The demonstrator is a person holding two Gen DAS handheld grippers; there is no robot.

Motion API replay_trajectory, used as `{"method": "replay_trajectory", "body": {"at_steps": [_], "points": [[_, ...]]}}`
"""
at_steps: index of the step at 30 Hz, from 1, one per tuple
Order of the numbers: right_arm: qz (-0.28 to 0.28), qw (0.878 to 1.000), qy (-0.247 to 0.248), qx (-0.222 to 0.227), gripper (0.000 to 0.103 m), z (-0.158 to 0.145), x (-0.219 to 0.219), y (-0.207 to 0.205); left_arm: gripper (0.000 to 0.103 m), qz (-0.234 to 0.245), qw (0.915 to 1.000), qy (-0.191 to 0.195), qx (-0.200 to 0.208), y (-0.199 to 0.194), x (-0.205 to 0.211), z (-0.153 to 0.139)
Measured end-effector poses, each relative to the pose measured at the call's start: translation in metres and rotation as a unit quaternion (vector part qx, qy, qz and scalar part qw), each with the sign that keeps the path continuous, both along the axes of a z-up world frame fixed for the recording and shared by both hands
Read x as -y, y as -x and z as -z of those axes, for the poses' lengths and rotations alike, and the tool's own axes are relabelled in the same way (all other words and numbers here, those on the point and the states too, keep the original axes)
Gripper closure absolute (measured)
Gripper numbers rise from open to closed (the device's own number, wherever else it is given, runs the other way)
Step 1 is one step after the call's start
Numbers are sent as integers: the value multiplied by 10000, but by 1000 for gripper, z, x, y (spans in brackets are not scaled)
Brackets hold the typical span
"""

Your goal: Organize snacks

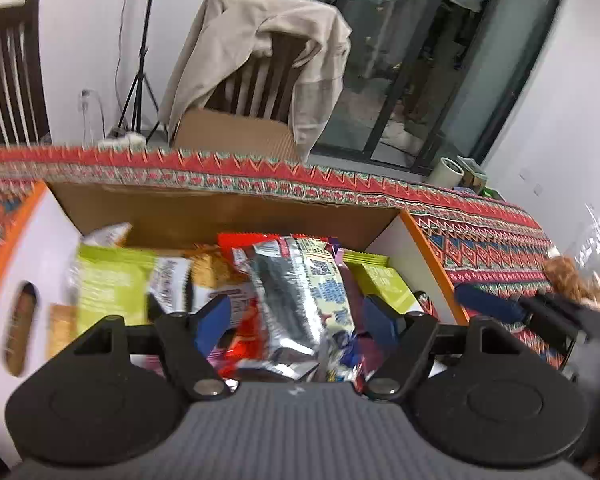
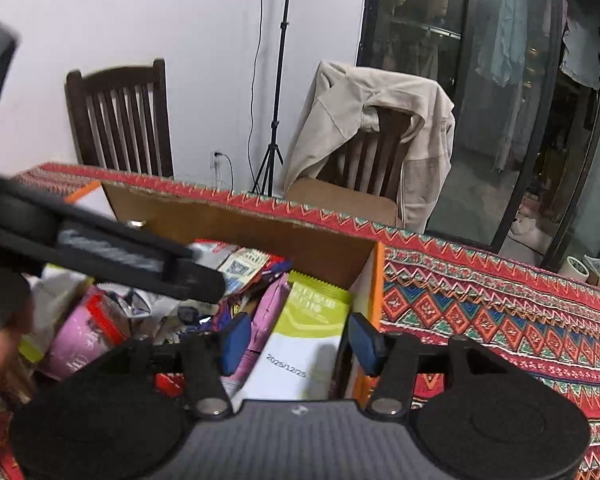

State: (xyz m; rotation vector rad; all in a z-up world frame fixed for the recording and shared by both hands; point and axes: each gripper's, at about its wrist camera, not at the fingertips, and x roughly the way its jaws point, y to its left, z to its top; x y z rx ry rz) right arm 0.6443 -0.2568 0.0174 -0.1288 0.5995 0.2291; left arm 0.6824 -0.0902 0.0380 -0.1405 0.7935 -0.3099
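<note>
Starting at the far left, the box — cardboard inside, white walls with orange edges and a hand-hole cut in its left side — sits on the worktop under a bright zigzag cloth, and it is crammed with snacks. A lime-green packet leans near the left wall, then biscuit-coloured and red wrappers, then the silver packet lying across the top of the heap.

The left gripper hangs over the box with its fingers spread wide, grasping nothing; the silver packet lies between and below them, though whether it is touched I cannot tell (motion blur softens everything here).

Further right, the right gripper is likewise released, its fingers straddling a green-and-white packet that stands upright against the box's right wall, a pink pouch just beside it.

Risks, as I judge them: the two tools work close together over one crowded box — they could knock each other, and slick foil could slide from the fingers or drag neighbours out with it. Closing on the upright packet might also catch the box wall.

Legible writing is scarce: "2025/12/25" on the white panel of the green packet, and a QR code on a wrapper mid-box. Brand lettering is too blurred to read.
</note>
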Motion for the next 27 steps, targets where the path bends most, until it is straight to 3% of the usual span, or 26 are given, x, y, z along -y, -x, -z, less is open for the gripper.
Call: {"method": "replay_trajectory", "body": {"at_steps": [7, 14, 17, 21, 23, 27], "points": [[-51, 9998, -67, 180, 43, -41, 20, 33, 28, 114, 9978, -533, 387, 50, -24, -37], [-237, 9990, -31, 370, 31, -87, 37, 97, 25, -129, 9945, -568, 872, 136, -60, -83], [-209, 9976, -135, 649, 18, -107, 47, 142, 20, -170, 9915, -448, 1211, 194, -72, -99], [-329, 9944, -327, 950, 16, -122, 59, 209, 10, -278, 9821, -600, 1762, 278, -80, -110], [-350, 9927, -372, 1092, 8, -123, 63, 245, 6, -329, 9765, -646, 2032, 324, -83, -108], [-339, 9889, -499, 1358, 6, -117, 65, 310, 3, -351, 9661, -778, 2439, 409, -84, -89]]}}
